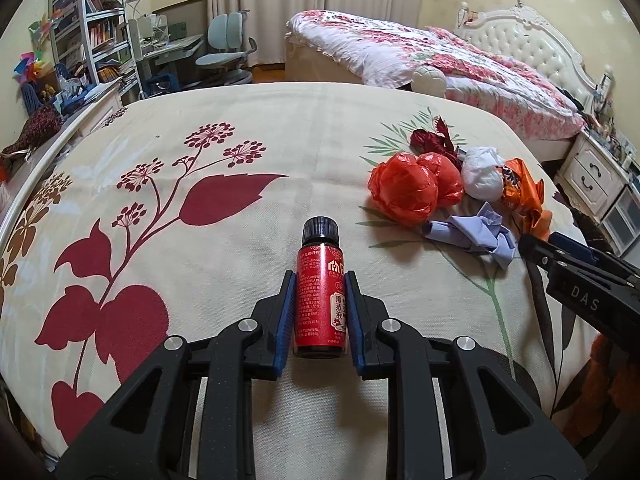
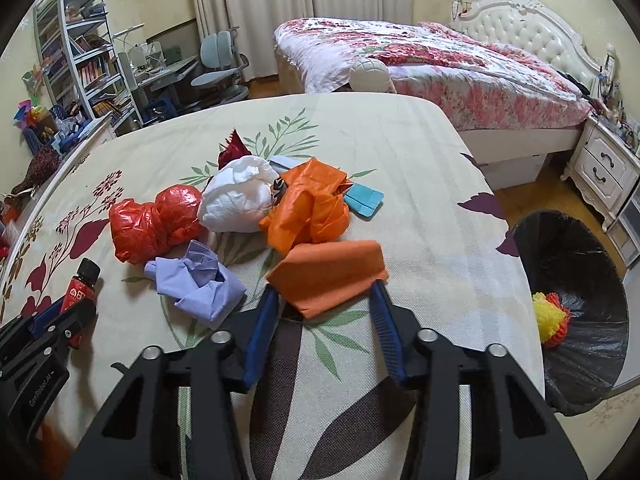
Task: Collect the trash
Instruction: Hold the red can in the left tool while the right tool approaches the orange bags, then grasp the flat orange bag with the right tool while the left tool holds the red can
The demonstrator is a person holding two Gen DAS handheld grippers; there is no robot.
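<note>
Bottle in my left claw, paper ahead of my right

My left claw [image 1: 320, 280] is clamped on the small red-labelled, black-capped bottle [image 1: 319, 292]; my right claw [image 2: 325, 294] is spread apart around the flat orange paper sheet [image 2: 328, 272], just beside the bottle.

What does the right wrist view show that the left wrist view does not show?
Only the right wrist view shows the black-lined trash bin beside the table, the small teal packet, and the right gripper around a flat orange paper. Only the left wrist view shows the left gripper squeezing the red bottle's sides. Both show the small red-labelled bottle, crumpled red plastic bag and lavender paper.
</note>
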